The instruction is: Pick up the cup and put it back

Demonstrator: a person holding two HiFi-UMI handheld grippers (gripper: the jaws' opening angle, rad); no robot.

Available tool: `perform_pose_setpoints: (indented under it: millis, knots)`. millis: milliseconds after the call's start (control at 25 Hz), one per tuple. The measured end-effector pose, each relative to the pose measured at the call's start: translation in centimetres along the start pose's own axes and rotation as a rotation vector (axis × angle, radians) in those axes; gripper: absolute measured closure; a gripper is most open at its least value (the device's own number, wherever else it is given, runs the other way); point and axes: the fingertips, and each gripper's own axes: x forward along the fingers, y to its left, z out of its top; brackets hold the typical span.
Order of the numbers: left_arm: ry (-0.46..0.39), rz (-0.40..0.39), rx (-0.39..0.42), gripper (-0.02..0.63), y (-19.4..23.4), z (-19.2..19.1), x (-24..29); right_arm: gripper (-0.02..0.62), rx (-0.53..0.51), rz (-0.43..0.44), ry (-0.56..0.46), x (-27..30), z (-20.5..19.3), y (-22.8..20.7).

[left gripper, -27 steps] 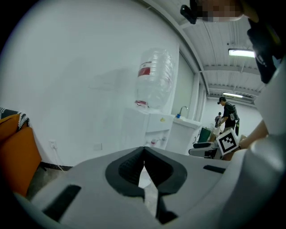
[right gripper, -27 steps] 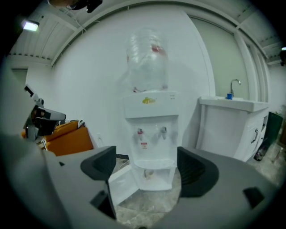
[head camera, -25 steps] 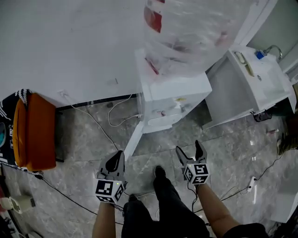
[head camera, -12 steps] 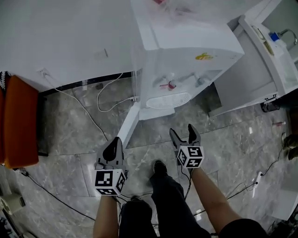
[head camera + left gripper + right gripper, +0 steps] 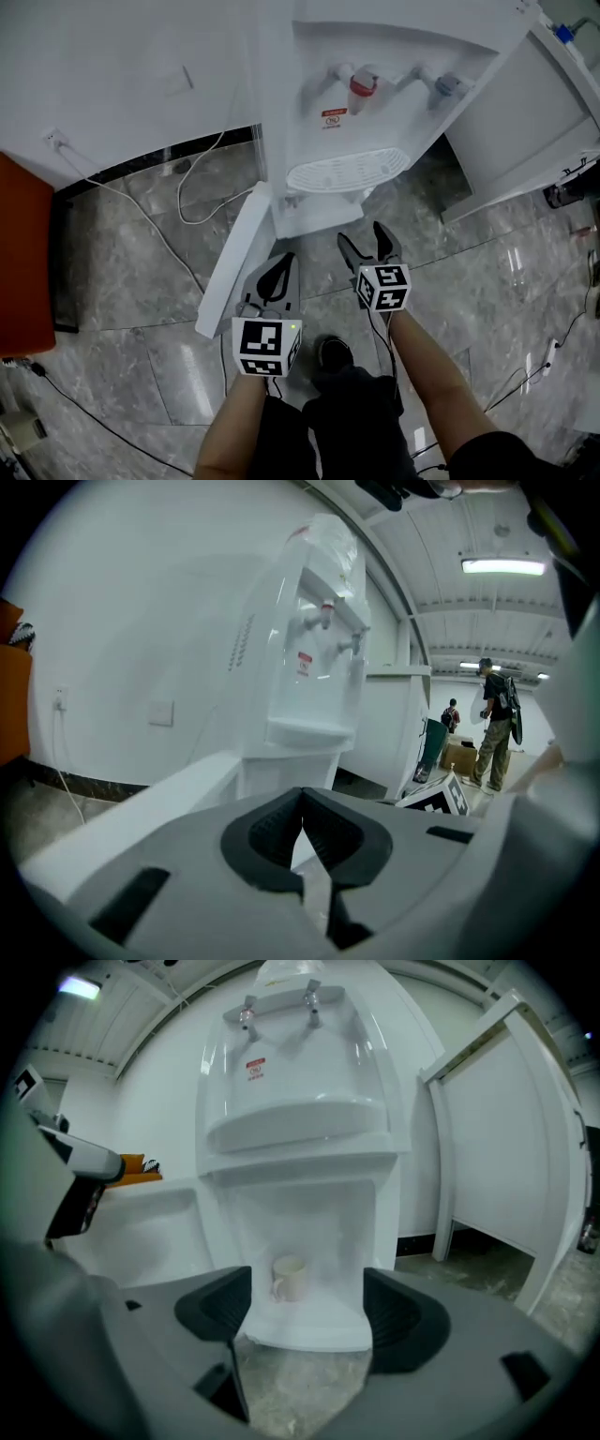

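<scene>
Jaws of the right gripper (image 5: 362, 240) stood spread, having just been closing slightly, and gripped nothing. Through their gap the right gripper view showed the white cup (image 5: 288, 1277) well ahead, upright in the open lower compartment of the water dispenser (image 5: 300, 1110). The left gripper (image 5: 286, 262) had its pads pressed together on nothing. In the head view both grippers hung over the grey marble floor (image 5: 141, 281) in front of the dispenser, whose white cabinet door (image 5: 234, 272) stood swung open beside the left gripper.
</scene>
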Motion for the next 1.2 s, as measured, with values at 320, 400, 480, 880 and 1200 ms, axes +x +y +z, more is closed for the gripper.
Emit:
perform_pose_setpoints:
  millis: [320,400,480,880,1200]
  knots:
    - [0.016,-0.016,0.002,0.596,1.4,-7.7,5.8,0.271,-0.045,0.052,-0.051,5.7,-4.2,1.7]
    - [0.014,0.013,-0.005,0.595,2.2,-8.8,6.4,0.288,-0.057,0.077,-0.056,7.0,-5.0,2.7]
    - [0.017,0.040,0.005,0.595,2.9,-9.8,6.7,0.303,-0.059,0.100,-0.060,8.1,-5.8,3.8]
    - [0.031,0.072,0.021,0.596,5.4,-11.8,7.5,0.340,-0.058,0.065,-0.094,10.9,-6.6,1.4]
    - [0.020,0.087,-0.025,0.596,5.9,-11.7,7.3,0.366,-0.046,0.015,-0.098,10.9,-4.9,-3.0]
